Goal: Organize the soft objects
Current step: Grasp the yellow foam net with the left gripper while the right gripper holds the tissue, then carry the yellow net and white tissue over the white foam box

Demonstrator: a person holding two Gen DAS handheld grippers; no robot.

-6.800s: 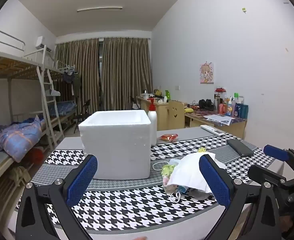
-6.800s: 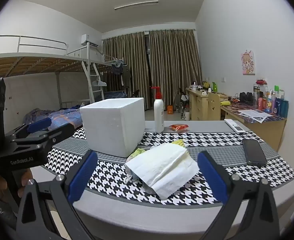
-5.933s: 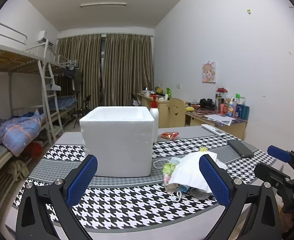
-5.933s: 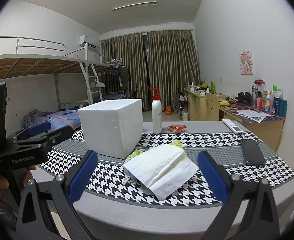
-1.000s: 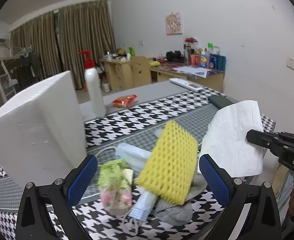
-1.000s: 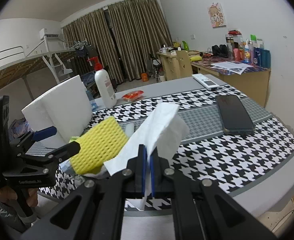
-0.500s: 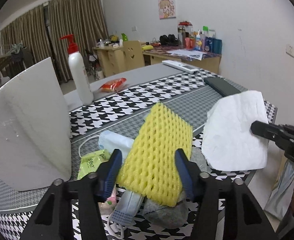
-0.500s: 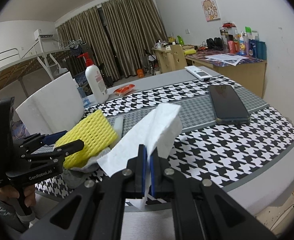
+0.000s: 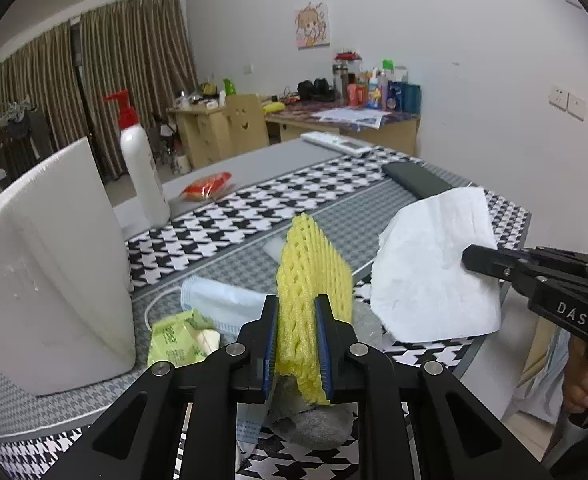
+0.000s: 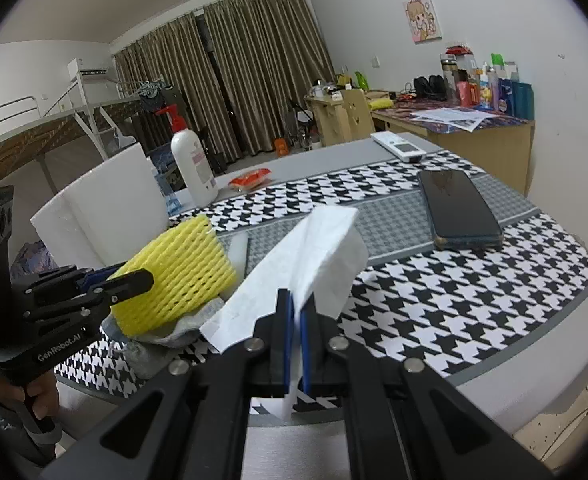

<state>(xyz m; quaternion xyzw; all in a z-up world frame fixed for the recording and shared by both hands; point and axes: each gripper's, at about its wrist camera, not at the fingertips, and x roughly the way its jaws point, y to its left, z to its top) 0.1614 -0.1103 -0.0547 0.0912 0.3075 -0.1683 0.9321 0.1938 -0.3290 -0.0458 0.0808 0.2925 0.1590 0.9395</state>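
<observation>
Now your left gripper [image 9: 296,346] has just been closing on the yellow foam net sleeve [image 9: 312,280], pinching it; your right gripper [image 10: 294,344] clamps the white paper tissue [image 10: 310,256]. Lift gently: the grey sock [image 9: 314,426] beneath the left gripper could snag and drag, and thin tissue tears easily.

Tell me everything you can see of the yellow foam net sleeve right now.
The yellow foam net sleeve is a soft, flattened mesh of diamond-shaped holes. The left gripper has just been closing and its blue pads now pinch the sleeve's lower part, bowing it edge-up. It stands over the heap: blue face mask, green packet and grey cloth. Its lower edge seems to touch the grey cloth.
</observation>
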